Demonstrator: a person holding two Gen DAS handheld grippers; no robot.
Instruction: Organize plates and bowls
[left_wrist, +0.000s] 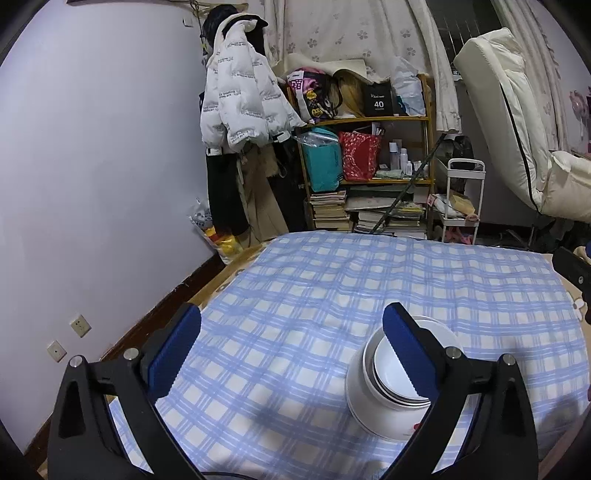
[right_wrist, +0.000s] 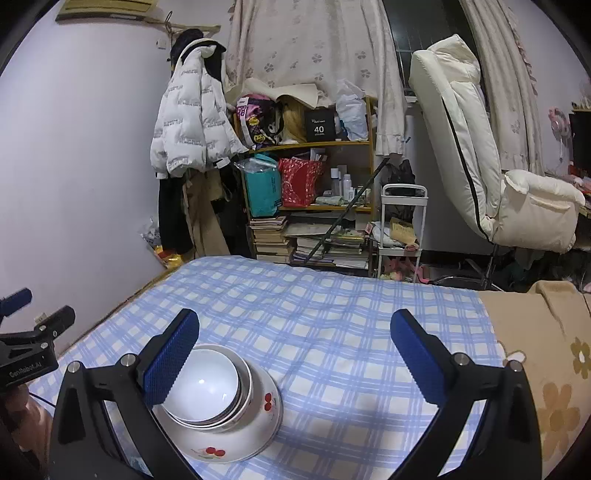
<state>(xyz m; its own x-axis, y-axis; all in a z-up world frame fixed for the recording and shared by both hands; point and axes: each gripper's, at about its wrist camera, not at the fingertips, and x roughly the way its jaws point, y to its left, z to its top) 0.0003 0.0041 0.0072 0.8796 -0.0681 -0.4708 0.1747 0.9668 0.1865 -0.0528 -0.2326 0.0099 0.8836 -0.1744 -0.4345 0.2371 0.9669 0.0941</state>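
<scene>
Blue-checked cloth (right_wrist: 332, 314) covers the surface before you. On it sits a stack of white bowls (right_wrist: 218, 398), nested in a cherry-printed bowl (right_wrist: 258, 435). Your left gripper (left_wrist: 291, 350) and right gripper (right_wrist: 295, 354) both have fingers spread, holding nothing.

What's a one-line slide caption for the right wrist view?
Open right gripper above nested white bowls stacked on a blue checked cloth.

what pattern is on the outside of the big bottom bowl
Red cherries on white, on the big bottom bowl; the right wrist view shows it best.
</scene>
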